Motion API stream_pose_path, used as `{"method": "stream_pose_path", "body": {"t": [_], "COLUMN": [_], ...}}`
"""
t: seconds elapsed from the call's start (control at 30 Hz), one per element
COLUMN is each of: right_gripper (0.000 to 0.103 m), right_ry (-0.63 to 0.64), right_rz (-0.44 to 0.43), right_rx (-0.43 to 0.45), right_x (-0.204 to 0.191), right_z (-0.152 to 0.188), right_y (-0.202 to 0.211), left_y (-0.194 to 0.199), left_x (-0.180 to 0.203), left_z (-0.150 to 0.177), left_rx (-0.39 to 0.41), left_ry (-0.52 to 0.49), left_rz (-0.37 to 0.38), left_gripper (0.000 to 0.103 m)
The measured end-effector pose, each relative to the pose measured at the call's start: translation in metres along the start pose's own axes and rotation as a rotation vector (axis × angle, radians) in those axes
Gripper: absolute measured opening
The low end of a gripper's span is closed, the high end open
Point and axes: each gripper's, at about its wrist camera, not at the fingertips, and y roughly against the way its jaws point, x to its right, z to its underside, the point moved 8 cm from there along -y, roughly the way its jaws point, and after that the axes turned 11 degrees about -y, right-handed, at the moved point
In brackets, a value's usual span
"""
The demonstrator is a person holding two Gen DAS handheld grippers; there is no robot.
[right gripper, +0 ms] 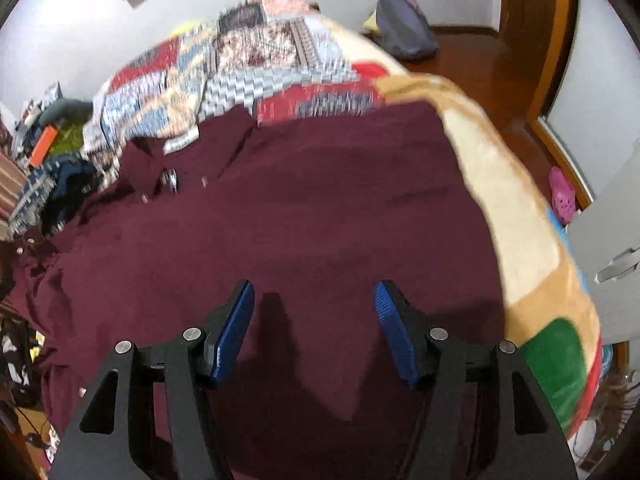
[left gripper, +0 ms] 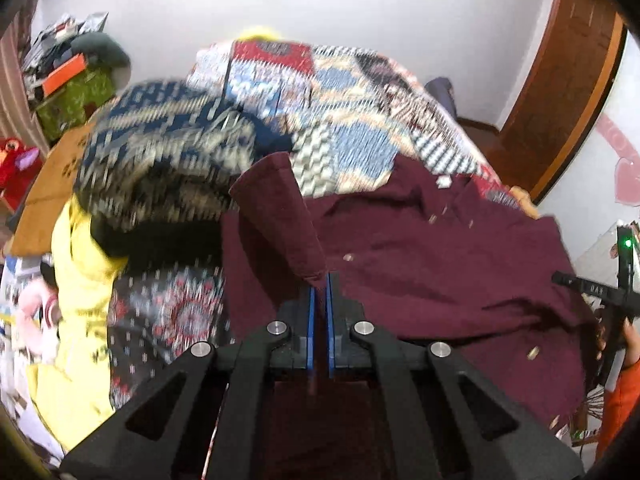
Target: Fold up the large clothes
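So the maroon shirt (right gripper: pixel 320 208) is spread out across the bed (right gripper: pixel 520 208), buttons and collar label toward the far end, pretty much covering the near half of the patchwork quilt (left gripper: pixel 340 112). One sleeve (left gripper: pixel 276 216) of it is lifted up off the rest of the shirt, standing up like a little tent, because my left hand-held gripper (left gripper: pixel 320 284) has its blue pads pinched together on the sleeve's cuff end. My right hand-held gripper (right gripper: pixel 314 308) is over the near part of the shirt with its fingers (right gripper: pixel 236 328) spread well apart, nothing between them, just its shadow on the fabric; can't tell if it's actually touching the cloth. Left of the shirt there's a blue-and-white patterned garment (left gripper: pixel 168 152) heaped up, and a yellow garment (left gripper: pixel 80 288) beyond that. Right of the shirt the bed's beige blanket edge (right gripper: pixel 500 184) shows, then wooden floor with a pink shoe (right gripper: pixel 562 196).
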Motion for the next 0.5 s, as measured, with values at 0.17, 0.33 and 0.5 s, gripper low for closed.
{"method": "stream_pose_path", "body": {"t": [0.17, 0.33, 0.5], "right_gripper": [0.065, 0.065, 0.066], "right_ry": [0.061, 0.061, 0.057], "right_rz": [0.036, 0.048, 0.063], "right_rx": [0.018, 0.016, 0.014], "right_x": [-0.004, -0.002, -0.002], "right_z": [0.008, 0.009, 0.010], "right_y": [-0.001, 0.000, 0.001], "left_y": [-0.018, -0.033, -0.030], "left_x": [-0.006, -0.018, -0.031], "left_z": [0.047, 0.089, 0.113], "left_rx": [-0.088, -0.188, -0.219], "left_ry": [0.058, 0.095, 0.108], "left_rz": [0.037, -0.011, -0.051], "left_gripper": [0.010, 0.047, 0.062]}}
